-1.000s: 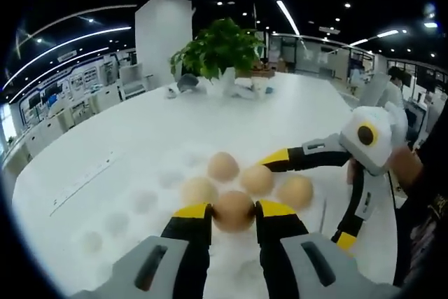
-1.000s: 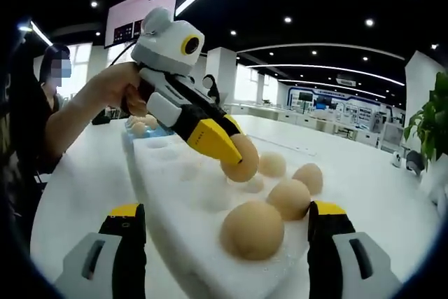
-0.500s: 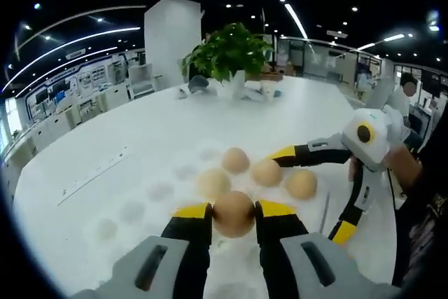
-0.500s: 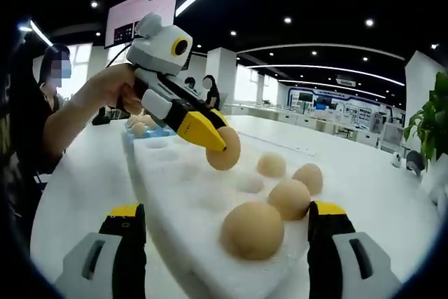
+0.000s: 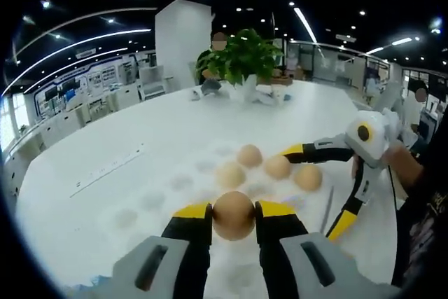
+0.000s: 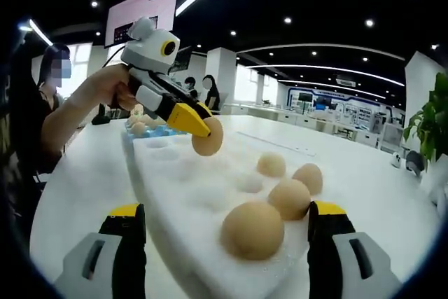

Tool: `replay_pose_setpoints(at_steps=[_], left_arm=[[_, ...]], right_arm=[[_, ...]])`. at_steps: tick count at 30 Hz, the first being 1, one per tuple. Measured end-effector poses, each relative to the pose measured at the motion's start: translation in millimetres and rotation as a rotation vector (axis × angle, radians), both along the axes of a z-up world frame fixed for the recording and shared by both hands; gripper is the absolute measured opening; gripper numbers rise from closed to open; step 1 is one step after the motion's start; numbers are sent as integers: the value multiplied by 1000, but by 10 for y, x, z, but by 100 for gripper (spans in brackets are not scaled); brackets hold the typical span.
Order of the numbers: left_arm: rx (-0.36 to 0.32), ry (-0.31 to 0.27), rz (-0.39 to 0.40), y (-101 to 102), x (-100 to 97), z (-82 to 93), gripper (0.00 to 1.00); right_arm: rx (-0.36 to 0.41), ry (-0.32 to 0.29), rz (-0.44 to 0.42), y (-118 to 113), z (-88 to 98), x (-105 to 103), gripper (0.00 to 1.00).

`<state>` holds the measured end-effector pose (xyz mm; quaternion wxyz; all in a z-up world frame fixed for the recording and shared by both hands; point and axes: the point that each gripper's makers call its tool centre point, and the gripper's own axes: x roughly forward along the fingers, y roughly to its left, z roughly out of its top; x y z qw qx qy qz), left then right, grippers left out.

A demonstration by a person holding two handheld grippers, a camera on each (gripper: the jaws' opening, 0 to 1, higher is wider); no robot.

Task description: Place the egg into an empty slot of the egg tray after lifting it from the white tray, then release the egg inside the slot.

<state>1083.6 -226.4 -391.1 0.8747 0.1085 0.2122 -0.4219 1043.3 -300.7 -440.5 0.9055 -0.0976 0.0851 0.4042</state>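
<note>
A brown egg (image 5: 233, 215) sits between the jaws of my left gripper (image 5: 233, 216), which is shut on it. In the right gripper view that left gripper (image 6: 204, 129) holds the egg (image 6: 208, 138) in the air above the white foam tray (image 6: 175, 187). Several more eggs rest in the tray's dimples, among them (image 5: 249, 155), (image 5: 308, 177) and a near one (image 6: 252, 230). My right gripper (image 6: 227, 216) stands open with its jaws on either side of the tray's near end. It also shows at the right as (image 5: 316, 187). A blue egg tray (image 6: 162, 131) holding eggs lies beyond the white tray.
The trays lie on a large white table (image 5: 119, 138). A potted plant (image 5: 241, 54) stands at its far end. A person's hand (image 6: 105, 89) grips the left gripper. Other people stand in the background.
My left gripper has risen with the egg, off the white tray's dimples and back toward the blue egg tray. The right gripper has stayed still and open.
</note>
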Motion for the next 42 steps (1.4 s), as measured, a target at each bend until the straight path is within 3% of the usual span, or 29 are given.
replay_pose_setpoints(at_steps=[20, 42], left_arm=[[-34, 4, 101, 467, -29, 6, 24], [-18, -7, 214, 1000, 44, 2, 24]], right_arm=[[6, -2, 2, 15, 10, -9, 100], [12, -3, 6, 19, 9, -11, 100]])
